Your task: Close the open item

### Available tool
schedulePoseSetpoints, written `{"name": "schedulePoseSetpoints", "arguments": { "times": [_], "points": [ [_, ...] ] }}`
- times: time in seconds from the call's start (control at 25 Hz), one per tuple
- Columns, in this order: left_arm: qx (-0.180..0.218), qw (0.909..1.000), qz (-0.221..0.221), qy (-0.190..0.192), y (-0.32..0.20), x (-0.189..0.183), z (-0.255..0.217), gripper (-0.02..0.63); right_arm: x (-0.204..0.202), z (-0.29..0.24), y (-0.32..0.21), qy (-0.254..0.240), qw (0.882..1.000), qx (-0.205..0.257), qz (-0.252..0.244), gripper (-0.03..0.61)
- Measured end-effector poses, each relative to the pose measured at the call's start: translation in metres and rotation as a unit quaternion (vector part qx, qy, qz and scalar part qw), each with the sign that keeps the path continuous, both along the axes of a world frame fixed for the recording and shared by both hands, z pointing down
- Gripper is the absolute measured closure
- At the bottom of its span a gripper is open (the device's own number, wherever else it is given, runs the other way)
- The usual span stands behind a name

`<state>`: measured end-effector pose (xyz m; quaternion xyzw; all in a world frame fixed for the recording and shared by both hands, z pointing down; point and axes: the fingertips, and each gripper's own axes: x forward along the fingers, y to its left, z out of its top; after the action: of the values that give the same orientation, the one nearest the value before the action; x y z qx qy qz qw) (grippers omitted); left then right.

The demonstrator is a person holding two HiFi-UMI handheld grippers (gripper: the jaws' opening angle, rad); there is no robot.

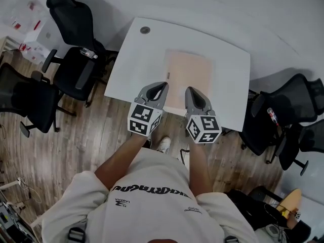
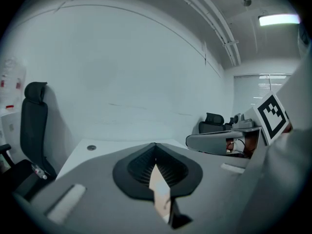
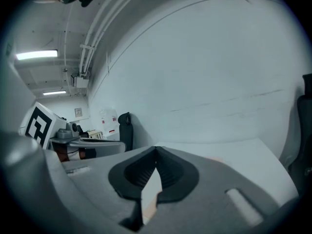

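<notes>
**A:** Entry 1, the tools?

**B:** 2 held. Left gripper point(image 2: 156, 144): jaws closed tip to tip, nothing pinched. Right gripper point(image 3: 156, 148): the same, empty. They sat side by side, near each other but apart, both pointing forward.

**A:** Entry 2, the task's thing?

**B:** 1 flat peach item point(image 1: 190, 72), directly ahead of both tips. Its near edge ran under or just beyond them, and no view settled whether they touched it. It lay as 1 level panel with a small dark mark on the edge ahead of the left gripper. No raised cover showed.

**A:** Why held so?

**B:** A judgement only: paired, closed and aimed at the item, the grippers suited pressing or resting, not gripping. The scene fitted either a folder-like thing spread flat and awaiting its cover, or 1 already shut with the tools standing off. The pictures did not decide which.

**A:** Entry 3, surroundings?

**B:** 1 white table point(image 1: 136, 59) under the item, with 1 round grommet point(image 1: 145, 30) far ahead to the left. Black chairs point(image 1: 76, 59) stood off to the left of the left gripper, 1 carrying a bottle point(image 1: 87, 52). More stood to the right of the right gripper. Wooden floor point(image 1: 96, 130) lay below.

**A:** Obstructions?

**B:** 0 seen between tips and item. The chairs stood well apart from it.
</notes>
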<state>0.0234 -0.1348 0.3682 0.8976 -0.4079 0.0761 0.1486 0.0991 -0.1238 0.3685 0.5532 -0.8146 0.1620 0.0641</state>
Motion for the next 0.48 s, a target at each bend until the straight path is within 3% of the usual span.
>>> {"name": "schedulePoseSetpoints", "arguments": {
  "times": [0.48],
  "points": [
    [0.035,0.9993,0.002,0.010,0.000,0.002,-0.032,0.612,-0.005,-0.028,0.001,0.007,0.999,0.032,-0.006,0.580]
  ]
}}
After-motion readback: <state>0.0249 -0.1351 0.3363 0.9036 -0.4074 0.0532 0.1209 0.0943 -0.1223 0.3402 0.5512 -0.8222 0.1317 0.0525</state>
